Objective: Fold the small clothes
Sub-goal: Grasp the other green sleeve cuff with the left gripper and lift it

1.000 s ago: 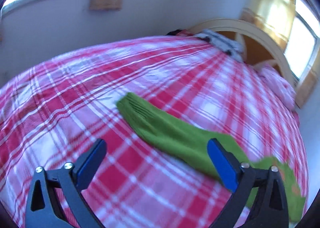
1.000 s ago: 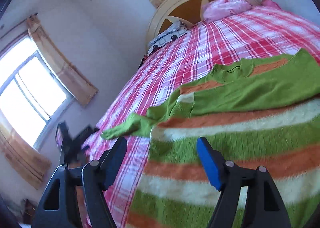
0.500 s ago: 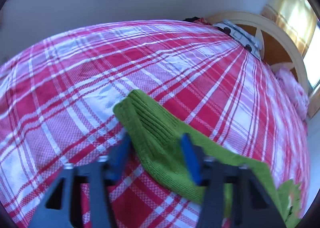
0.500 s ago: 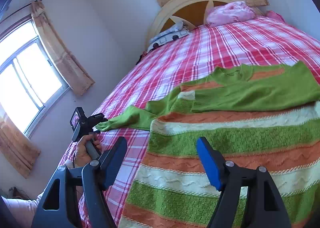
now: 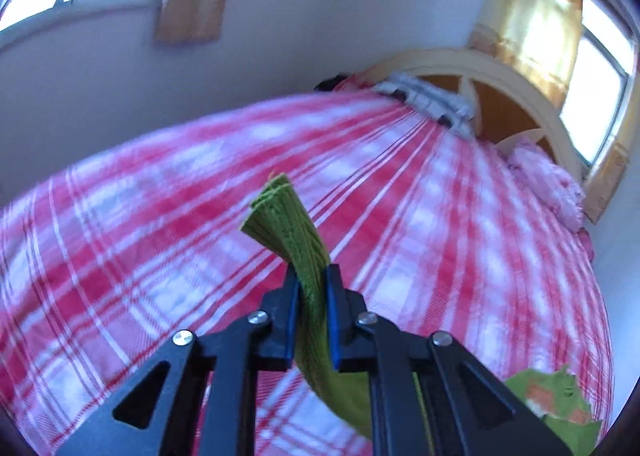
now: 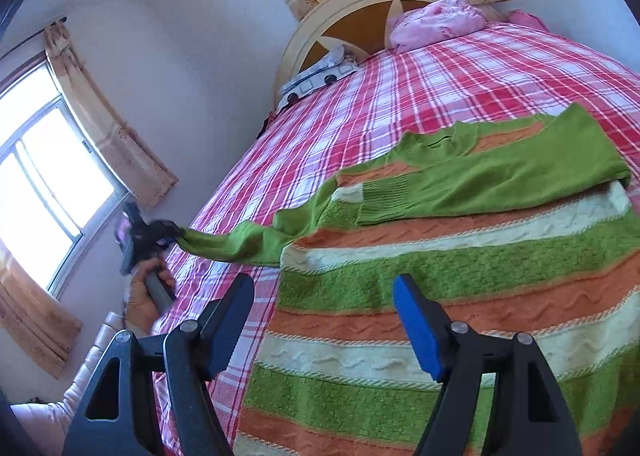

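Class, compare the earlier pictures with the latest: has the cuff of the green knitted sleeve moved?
Yes. The green knitted sleeve cuff, flat on the red checked bedspread earlier, now stands lifted off it, pinched in the closing left tool.

A bed (image 6: 460,68) under a red plaid cover fills the frame's centre. A cream arched headboard (image 6: 360,0) is seen at top. Bright curtained windows (image 6: 44,176) are set in pale walls (image 6: 180,56).
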Motion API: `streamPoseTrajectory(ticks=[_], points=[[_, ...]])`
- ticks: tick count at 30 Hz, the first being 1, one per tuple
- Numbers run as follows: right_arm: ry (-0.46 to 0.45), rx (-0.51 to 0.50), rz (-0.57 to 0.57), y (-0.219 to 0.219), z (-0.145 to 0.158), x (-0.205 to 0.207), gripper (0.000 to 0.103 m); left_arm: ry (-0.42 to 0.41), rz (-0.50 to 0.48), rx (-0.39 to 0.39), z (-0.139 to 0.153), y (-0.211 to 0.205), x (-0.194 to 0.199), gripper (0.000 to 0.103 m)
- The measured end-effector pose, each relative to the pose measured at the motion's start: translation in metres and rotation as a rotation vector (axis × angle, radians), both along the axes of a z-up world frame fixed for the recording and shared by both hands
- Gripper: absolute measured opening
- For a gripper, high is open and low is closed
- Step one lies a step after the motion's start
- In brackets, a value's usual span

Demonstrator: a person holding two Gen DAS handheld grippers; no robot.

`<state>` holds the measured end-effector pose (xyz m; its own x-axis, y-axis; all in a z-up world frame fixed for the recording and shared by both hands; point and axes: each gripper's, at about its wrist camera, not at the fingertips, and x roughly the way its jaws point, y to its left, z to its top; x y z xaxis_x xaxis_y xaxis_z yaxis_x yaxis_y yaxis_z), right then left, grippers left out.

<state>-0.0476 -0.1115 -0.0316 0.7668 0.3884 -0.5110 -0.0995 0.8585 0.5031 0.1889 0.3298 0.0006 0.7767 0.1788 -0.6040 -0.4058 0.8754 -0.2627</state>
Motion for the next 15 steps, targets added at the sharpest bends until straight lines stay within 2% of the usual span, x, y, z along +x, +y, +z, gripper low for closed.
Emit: streamPoseTrajectory(ticks=[2,3,5,8,11,14,15], points=[[0.0,0.006,-0.015,-0.006,0.0,-0.002,0.073,-0.033,-0.037,0.037,0.027,-0.019,-0.002,0.012],[0.001,0.01,-0.024,-0.009,-0.001,-0.003,0.073,-0.067,-0.079,0.065,0.048,-0.038,-0.005,0.008],[0.003,0.018,-0.037,-0.015,-0.002,-0.004,0.073,-0.103,-0.149,0.091,0.072,-0.065,-0.009,0.008],[0.004,0.032,-0.066,-0.026,-0.004,-0.007,0.073,-0.18,-0.308,0.154,0.103,-0.138,-0.022,0.008],[0.015,0.048,-0.099,-0.04,-0.007,-0.008,0.073,-0.219,-0.441,0.191,0.11,-0.2,-0.034,0.008],[0.023,0.064,-0.133,-0.054,-0.009,-0.012,0.073,-0.219,-0.613,0.186,0.096,-0.277,-0.045,0.008],[0.026,0.065,-0.148,-0.06,-0.01,-0.014,0.073,-0.213,-0.642,0.187,0.09,-0.293,-0.046,0.008]])
